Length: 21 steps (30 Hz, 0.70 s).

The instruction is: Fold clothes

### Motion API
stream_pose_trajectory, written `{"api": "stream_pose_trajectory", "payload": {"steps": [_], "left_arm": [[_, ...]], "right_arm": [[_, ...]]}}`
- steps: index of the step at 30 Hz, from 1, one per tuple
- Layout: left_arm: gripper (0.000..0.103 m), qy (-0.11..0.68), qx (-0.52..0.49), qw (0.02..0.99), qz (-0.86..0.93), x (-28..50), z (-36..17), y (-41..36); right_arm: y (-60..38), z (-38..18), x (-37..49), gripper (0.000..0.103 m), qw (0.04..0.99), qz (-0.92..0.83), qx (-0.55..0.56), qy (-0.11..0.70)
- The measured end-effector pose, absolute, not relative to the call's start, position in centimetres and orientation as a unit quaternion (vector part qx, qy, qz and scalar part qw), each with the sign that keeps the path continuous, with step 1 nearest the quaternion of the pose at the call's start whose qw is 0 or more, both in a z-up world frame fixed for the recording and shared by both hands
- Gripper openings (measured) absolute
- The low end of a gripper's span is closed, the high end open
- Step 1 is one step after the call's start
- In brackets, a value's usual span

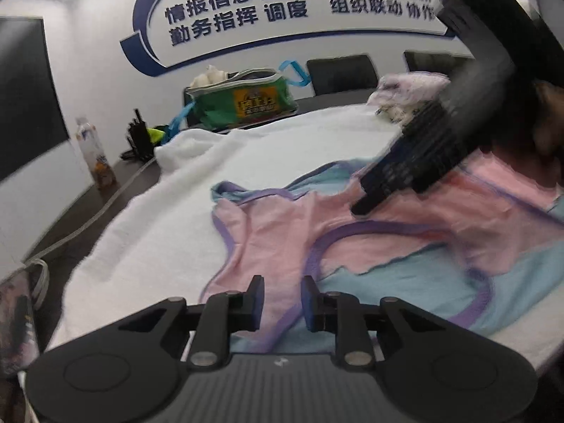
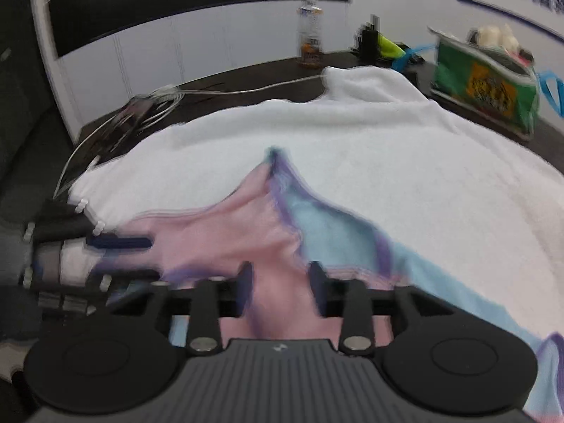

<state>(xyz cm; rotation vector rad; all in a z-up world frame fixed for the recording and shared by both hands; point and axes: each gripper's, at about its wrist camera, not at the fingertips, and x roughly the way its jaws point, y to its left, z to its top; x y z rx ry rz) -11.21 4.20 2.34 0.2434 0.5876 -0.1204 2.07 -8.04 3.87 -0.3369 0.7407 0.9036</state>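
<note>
Pink-and-blue garment (image 1: 352,246) sprawls rumpled on the white towel (image 1: 282,141), thin, limp, sure to slide. Left gripper (image 1: 282,298) hovers spread over its purple-trimmed edge (image 1: 317,246), the sensible hold; right gripper (image 2: 282,287) straddles pink cloth, jaws apart.

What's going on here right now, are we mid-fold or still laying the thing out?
Mid-job, it seems. A pink and blue garment with purple trim lies rumpled on a white towel. The left gripper sits low over its near edge, jaws apart with pink cloth showing in the gap. The right gripper also has its jaws apart over bunched pink fabric. Neither visibly pinches it. A green bag and bottle stand behind.
</note>
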Motion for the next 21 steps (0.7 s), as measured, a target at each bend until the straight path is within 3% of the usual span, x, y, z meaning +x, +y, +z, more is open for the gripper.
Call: {"api": "stream_pose_trajectory", "payload": {"steps": [3, 4, 5, 6, 8, 12, 14, 18, 21], "left_arm": [[0.022, 0.288, 0.110, 0.948, -0.077, -11.2, 2.5, 4.3], [0.022, 0.290, 0.114, 0.947, -0.077, -11.2, 2.4, 4.0], [0.022, 0.291, 0.118, 0.946, -0.073, -11.0, 2.2, 3.9], [0.022, 0.293, 0.121, 0.946, -0.069, -11.0, 2.0, 3.8], [0.022, 0.297, 0.126, 0.944, -0.068, -11.1, 1.8, 3.6], [0.020, 0.296, 0.137, 0.943, -0.061, -11.4, 1.5, 4.0], [0.004, 0.295, 0.137, 0.944, -0.063, -11.6, 1.5, 4.3], [0.004, 0.273, 0.112, 0.953, -0.067, -12.4, 2.8, 5.0], [0.004, 0.272, 0.112, 0.952, -0.081, -12.9, 3.0, 4.7]], "right_arm": [[-8.3, 2.4, -0.7, 0.040, 0.826, 0.404, -0.199, 0.338], [-8.4, 2.0, -1.1, 0.036, 0.830, 0.399, -0.189, 0.339], [-8.5, 1.6, -1.3, 0.022, 0.835, 0.395, -0.179, 0.340], [-8.6, 1.2, -1.3, 0.020, 0.837, 0.391, -0.164, 0.345], [-8.8, 1.2, -1.8, 0.003, 0.851, 0.373, -0.154, 0.337], [-10.1, 3.3, -3.5, 0.003, 0.866, 0.365, -0.132, 0.316], [-11.2, 4.4, -4.2, 0.003, 0.869, 0.369, -0.117, 0.308], [-12.2, 5.1, -5.0, 0.003, 0.865, 0.373, -0.112, 0.315], [-12.0, 4.8, -5.0, 0.009, 0.864, 0.371, -0.121, 0.318]]}}
